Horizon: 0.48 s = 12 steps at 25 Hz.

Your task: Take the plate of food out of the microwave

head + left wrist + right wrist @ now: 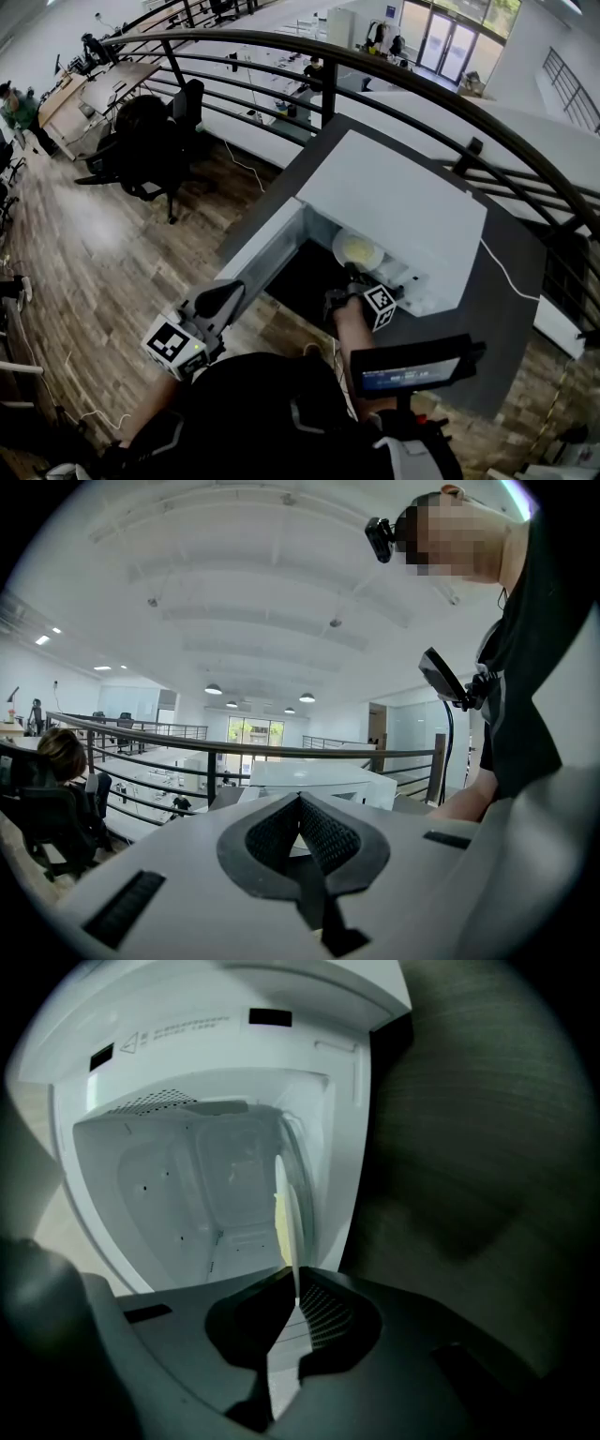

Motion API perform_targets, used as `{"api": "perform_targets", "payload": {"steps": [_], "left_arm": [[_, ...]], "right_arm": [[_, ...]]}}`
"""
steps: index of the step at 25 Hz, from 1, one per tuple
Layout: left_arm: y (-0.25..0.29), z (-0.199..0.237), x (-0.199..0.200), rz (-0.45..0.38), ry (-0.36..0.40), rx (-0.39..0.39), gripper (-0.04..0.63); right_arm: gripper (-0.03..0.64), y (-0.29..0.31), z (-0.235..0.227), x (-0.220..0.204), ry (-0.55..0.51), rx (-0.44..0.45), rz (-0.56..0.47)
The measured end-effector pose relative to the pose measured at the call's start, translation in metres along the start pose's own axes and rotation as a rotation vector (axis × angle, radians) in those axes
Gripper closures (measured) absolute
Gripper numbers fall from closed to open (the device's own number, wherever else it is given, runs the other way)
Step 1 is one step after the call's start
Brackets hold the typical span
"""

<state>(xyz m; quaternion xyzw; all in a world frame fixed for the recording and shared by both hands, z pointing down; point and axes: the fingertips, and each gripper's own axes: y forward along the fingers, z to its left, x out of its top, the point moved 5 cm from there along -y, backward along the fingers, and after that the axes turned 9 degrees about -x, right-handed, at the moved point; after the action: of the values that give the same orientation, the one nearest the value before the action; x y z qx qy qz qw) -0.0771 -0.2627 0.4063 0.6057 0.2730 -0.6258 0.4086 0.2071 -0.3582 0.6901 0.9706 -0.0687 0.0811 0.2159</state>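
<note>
The grasp was the step in hand: the door [267,248] of the microwave [394,211] hung wide open, and the plate [358,249] sat just inside the mouth of the cavity with its pale yellow food showing. The white oven stood on a dark tabletop [506,309] beside a railing.

The right hand-held gripper [296,1302] had its jaws pinched nearly together on the near rim of the plate, which ran edge-on between the ribbed pads. The left hand-held gripper [300,803] hung low and well back from the oven, its pads meeting at the tip with nothing between them.

To my eye the next move was a level, straight pull outward. A rim pinch gives little hold against tipping, so the plate would need to stay flat as it cleared the opening
</note>
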Motion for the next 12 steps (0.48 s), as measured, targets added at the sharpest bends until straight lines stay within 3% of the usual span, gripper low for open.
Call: {"api": "perform_targets", "payload": {"steps": [12], "left_arm": [[-0.017,-0.020,-0.002,-0.015,-0.002,-0.055,0.591]], "right_arm": [[0.603,-0.042,-0.004,-0.020,-0.058,0.016,0.047]]}}
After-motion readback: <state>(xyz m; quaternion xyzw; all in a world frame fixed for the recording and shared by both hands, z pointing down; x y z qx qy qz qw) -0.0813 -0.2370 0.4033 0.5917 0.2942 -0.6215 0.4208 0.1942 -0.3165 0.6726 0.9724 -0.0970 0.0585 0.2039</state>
